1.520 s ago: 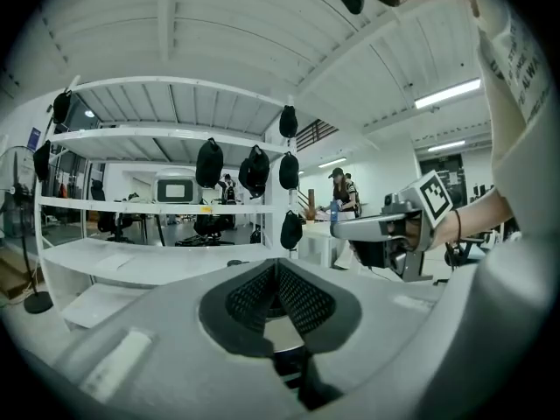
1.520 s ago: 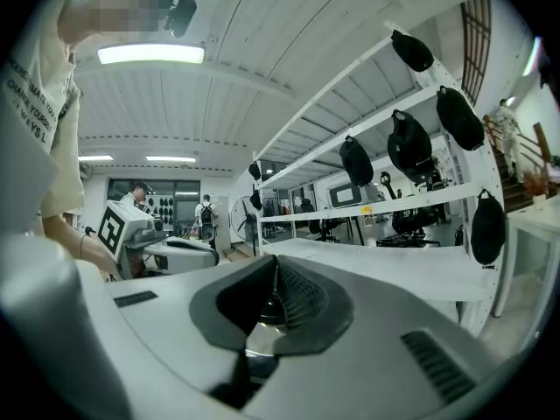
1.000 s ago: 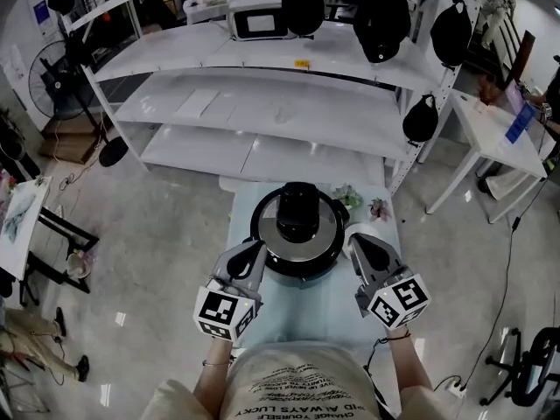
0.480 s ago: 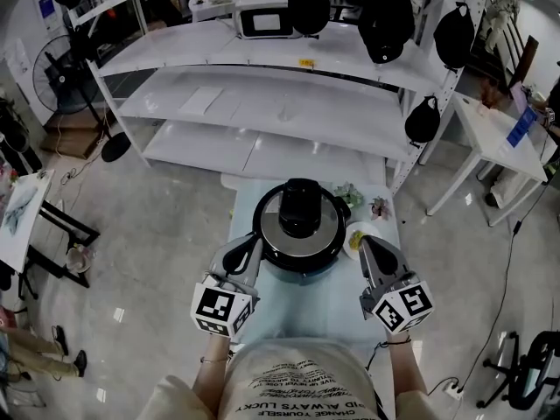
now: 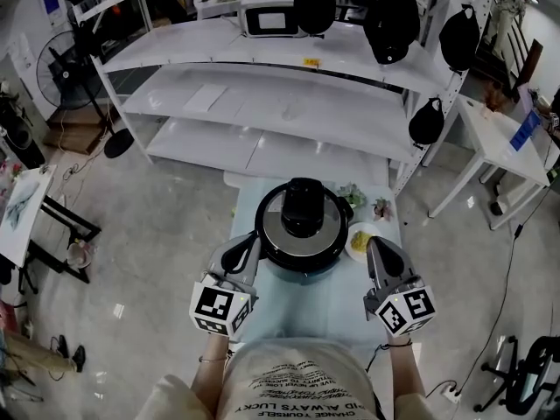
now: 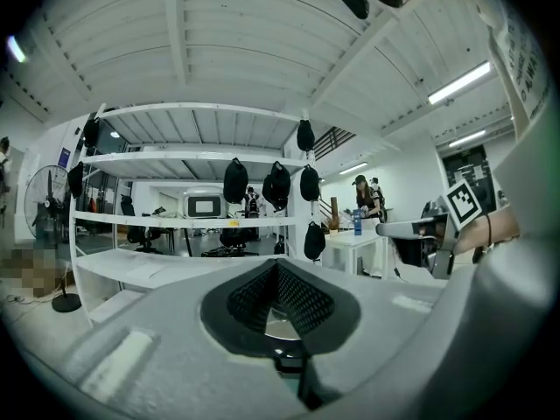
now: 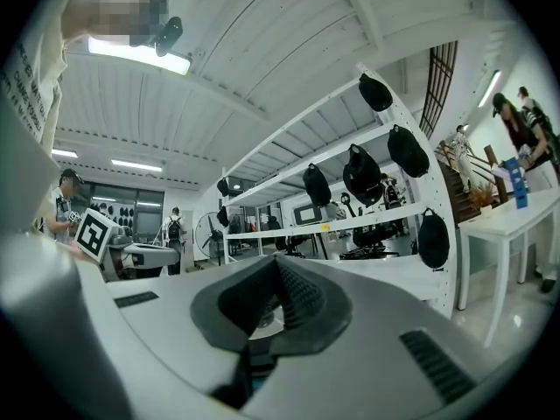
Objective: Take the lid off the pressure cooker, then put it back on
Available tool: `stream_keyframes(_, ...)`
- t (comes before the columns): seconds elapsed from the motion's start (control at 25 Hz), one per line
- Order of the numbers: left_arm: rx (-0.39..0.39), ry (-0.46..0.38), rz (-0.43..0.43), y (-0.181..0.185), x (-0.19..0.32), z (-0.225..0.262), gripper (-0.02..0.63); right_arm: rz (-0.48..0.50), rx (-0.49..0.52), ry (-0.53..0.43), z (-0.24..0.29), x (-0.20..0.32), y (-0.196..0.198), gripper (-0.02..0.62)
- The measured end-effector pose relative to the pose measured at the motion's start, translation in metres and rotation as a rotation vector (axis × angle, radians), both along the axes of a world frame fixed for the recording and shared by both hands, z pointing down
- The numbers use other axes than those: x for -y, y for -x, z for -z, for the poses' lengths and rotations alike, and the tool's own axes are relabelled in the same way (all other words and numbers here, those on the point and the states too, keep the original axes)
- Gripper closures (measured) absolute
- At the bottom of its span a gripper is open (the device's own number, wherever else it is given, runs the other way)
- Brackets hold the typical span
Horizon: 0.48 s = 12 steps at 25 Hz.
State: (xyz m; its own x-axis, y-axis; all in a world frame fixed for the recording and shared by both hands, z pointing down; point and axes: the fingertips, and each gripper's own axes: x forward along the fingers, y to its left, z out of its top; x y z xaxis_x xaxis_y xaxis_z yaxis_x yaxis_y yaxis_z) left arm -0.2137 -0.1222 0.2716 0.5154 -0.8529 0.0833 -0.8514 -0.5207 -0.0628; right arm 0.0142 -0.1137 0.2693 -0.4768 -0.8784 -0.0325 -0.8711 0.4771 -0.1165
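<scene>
1. Far L of your left gripper (image 5: 248, 245) there's a standing fan (image 5: 54, 66) on the floor, well apart from the table (image 5: 302, 318).
2. Your left gripper has its 2 jaws pressed together w/ nothing between them. It's held level, tip aimed toward the shelf rack (image 5: 289, 108), and its marker cube sits close to your body.
3. The pressure cooker (image 5: 303, 234) stands on the pale-blue table just R of the left gripper's tip, between your 2 grippers. Can't tell if that tip touches the cooker's wall.
4. The lid (image 5: 302, 226) sits on the cooker w/ its black handle (image 5: 304, 205) on top, ahead of both tips. Neither gripper is on it.
5. A small plate (image 5: 352, 232) w/ sth yellow on it lies just beside the cooker's R side, right by your right gripper's tip.
6. Your right gripper (image 5: 374, 245) also has its jaws closed tight & empty. It's held level, just R of the cooker.
7. Beyond both grippers, past the table, is the white shelf rack. A white appliance (image 5: 271, 11) stands on its top shelf, and black hanging items (image 5: 385, 11) dangle to the R.
</scene>
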Motion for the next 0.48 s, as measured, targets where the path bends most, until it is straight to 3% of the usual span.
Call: stream_keyframes(0.48, -0.002, 0.015, 0.027, 0.0074, 0.0012, -0.0050, 0.581, -0.034, -0.025, 0.015, -0.0056, 0.0021, -0.0066, 0.591)
